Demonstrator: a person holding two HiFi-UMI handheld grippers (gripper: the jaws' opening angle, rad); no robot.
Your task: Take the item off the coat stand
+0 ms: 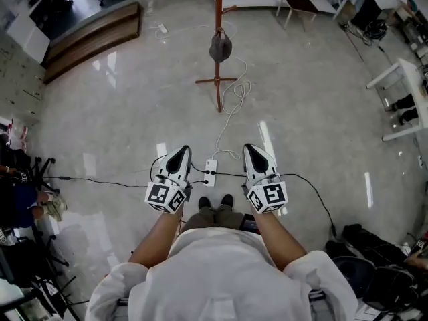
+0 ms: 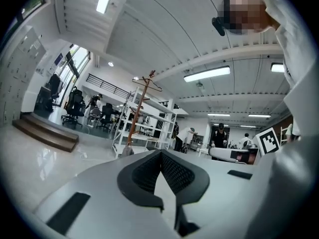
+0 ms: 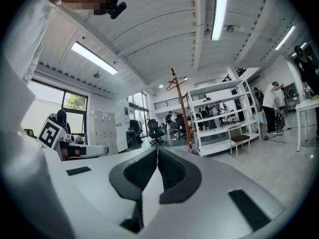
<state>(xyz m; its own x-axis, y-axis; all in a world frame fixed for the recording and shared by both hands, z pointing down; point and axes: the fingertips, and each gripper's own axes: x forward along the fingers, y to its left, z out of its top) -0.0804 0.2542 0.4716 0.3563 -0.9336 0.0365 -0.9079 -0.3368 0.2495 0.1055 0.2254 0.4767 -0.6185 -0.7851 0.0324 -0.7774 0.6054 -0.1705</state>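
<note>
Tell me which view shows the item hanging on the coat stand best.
The head view: the dark item hangs in plain sight on the coat stand. Both gripper views show the stand far off, the item only a small shape low on it.

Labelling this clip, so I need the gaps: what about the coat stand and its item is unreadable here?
- Hanging item: head view, too small to identify.
- Coat stand top: head view, cut by the upper edge.
- Stand's foot: left gripper view, hidden behind left tool.

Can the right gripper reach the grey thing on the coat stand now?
Probably not yet: the right gripper is shut, and the grey item hangs on the coat stand well ahead of it.
</note>
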